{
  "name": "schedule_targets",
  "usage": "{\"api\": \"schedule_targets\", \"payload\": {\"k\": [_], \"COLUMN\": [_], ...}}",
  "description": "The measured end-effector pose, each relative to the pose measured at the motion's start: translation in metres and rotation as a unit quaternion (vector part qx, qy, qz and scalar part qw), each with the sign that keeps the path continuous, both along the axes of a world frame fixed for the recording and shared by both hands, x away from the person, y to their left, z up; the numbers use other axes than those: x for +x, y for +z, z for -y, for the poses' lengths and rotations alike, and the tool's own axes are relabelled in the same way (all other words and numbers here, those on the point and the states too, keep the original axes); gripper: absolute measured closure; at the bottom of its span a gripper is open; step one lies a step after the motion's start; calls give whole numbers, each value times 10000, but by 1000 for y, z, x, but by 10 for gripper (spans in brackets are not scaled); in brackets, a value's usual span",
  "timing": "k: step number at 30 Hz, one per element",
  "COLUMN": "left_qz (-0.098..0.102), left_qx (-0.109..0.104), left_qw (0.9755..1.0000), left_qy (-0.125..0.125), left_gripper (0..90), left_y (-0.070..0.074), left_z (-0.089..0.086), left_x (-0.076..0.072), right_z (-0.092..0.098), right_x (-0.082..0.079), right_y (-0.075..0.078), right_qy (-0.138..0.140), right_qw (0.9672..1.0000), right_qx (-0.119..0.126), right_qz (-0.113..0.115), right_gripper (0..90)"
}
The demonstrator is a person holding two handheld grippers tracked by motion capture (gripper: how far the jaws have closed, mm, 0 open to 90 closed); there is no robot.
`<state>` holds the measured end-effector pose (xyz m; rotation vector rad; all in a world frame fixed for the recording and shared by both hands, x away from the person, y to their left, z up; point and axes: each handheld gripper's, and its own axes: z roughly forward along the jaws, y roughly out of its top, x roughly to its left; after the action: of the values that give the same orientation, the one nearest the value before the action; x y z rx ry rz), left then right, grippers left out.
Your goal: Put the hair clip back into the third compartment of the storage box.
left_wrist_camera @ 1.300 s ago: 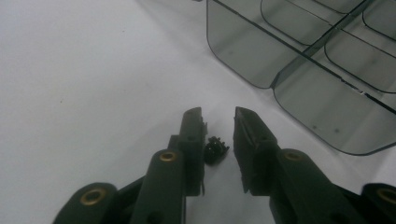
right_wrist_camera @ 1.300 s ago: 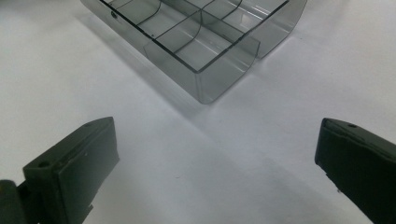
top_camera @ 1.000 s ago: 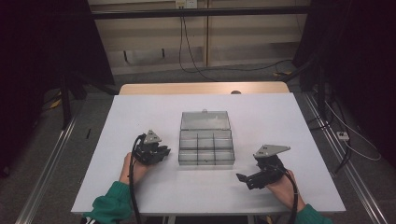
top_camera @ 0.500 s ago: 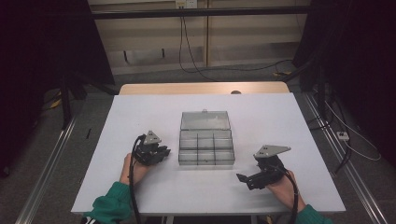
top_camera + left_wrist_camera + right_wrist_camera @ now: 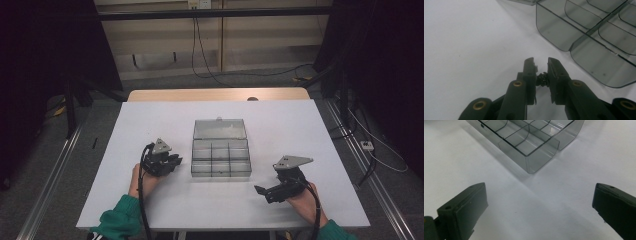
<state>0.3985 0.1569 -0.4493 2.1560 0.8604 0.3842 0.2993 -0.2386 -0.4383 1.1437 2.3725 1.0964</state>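
Observation:
A smoky clear compartment box (image 5: pixel 220 159) stands open at the middle of the white table (image 5: pixel 280 125), its lid (image 5: pixel 219 129) laid back behind it. My left gripper (image 5: pixel 177 161) rests just left of the box, pointing at it. In the left gripper view its jaws (image 5: pixel 541 61) stand close together and pinch a small black coiled part (image 5: pixel 542 79); the box's near corner (image 5: pixel 554 32) lies just ahead. My right gripper (image 5: pixel 262 192) sits off the box's front right corner, jaws wide apart. In the right gripper view nothing lies between them (image 5: pixel 539 195), and the box (image 5: pixel 536 157) stands beyond.
Bare white tabletop surrounds the box on every side. The table's wooden far edge (image 5: pixel 215 94) is at the back, with dark floor, cables (image 5: pixel 210 70) and metal rails (image 5: pixel 55 170) beyond and beside the table. A person's green sleeves (image 5: pixel 117 220) come in from below.

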Motion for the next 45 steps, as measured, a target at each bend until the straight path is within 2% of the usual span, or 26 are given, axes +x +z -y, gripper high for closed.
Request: {"api": "schedule_targets", "payload": {"k": [5, 7, 8, 9, 11, 13, 18, 21, 22, 23, 31, 39, 45], "left_qz": [88, 56, 61, 100, 54, 97, 82, 90, 159, 148, 342, 391, 513], "left_qx": [-15, -39, -125, -57, -93, -86, -242, -229, -206, -224, -308, -297, -358], "left_qw": [10000, 10000, 9999, 9999, 9999, 9999, 9997, 9997, 9996, 9996, 9989, 9988, 9980], "left_qy": [20, 9, -6, 60, 9, 14, -27, -28, 71, -3, 19, -81, -98], "left_gripper": [776, 776, 776, 776, 776, 776, 776, 776, 776, 776, 776, 776, 776], "left_y": [3, 4, 4, 4, 5, 5, 7, 8, 9, 10, 19, 22, 27], "left_z": [0, 0, 0, 1, 1, 0, 1, 1, 1, 1, 4, 11, 15], "left_x": [-1, -2, -2, -2, -1, -1, -1, -1, -2, -1, -5, -9, -11], "right_z": [0, 1, 1, 1, 1, 1, 0, 0, 0, -1, -2, -4, -3], "right_x": [0, 0, 0, 0, 0, 0, 0, 0, 0, 0, 3, 1, 2], "right_y": [1, 0, 0, 0, -1, 0, 0, 0, -1, -1, -2, -1, -1], "right_qy": [-11, -12, -18, -17, -10, -5, 5, 13, 21, 30, 77, 76, 72], "right_qw": [10000, 10000, 10000, 10000, 10000, 10000, 10000, 10000, 10000, 10000, 10000, 10000, 10000], "right_qx": [-6, 0, -11, -17, -14, -21, -3, 4, 3, 2, -15, -16, -25], "right_qz": [37, 23, 18, 8, 9, 8, 12, -2, -2, -4, -6, 9, 11], "right_gripper": [0, 0, 0, 0, 0, 0, 0, 0, 0, 0, 0, 0, 0]}}
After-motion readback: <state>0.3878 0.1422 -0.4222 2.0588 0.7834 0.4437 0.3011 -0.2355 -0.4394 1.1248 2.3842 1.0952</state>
